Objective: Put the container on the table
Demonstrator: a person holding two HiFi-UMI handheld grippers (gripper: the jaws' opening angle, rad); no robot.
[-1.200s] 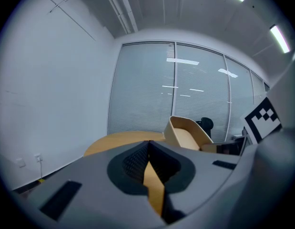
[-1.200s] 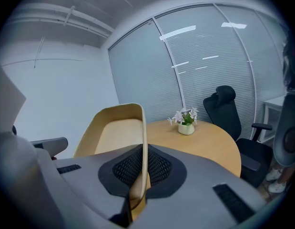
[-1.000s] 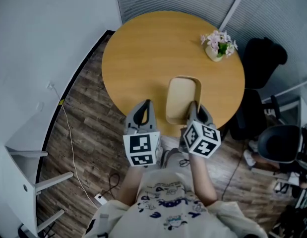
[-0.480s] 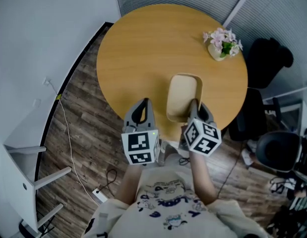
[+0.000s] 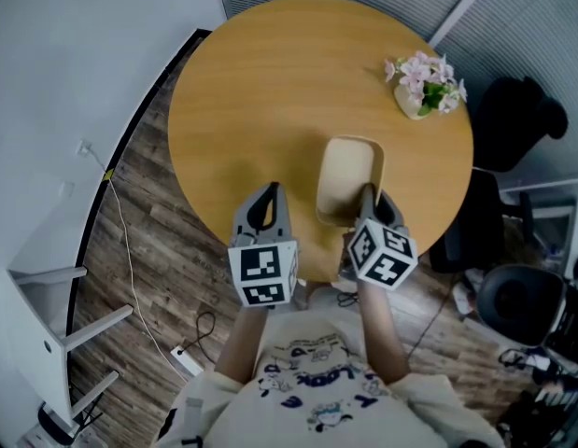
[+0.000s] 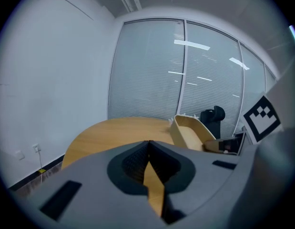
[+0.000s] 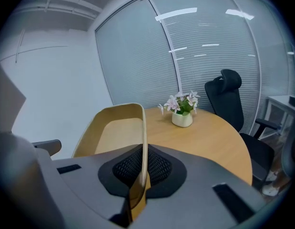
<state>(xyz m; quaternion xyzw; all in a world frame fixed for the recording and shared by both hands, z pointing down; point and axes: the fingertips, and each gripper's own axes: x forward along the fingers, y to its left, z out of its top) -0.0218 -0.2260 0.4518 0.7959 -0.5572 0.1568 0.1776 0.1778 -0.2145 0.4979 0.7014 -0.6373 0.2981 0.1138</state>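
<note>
Container (image 5: pixel 347 171) — rim in right gripper (image 5: pixel 365 194) jaws | left gripper (image 5: pixel 269 192) jaws together | round table (image 5: pixel 270 91), wood floor (image 5: pixel 167 241)

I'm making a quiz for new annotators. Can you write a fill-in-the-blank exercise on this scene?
1. The right hand-held gripper is shut on the wall of a tan ____.
2. Under the container is a ____ wooden table.
3. The left hand-held gripper is shut and holds ____.
4. The small pot on the table holds pink ____.

Missing words: container; round; nothing; flowers.
</note>
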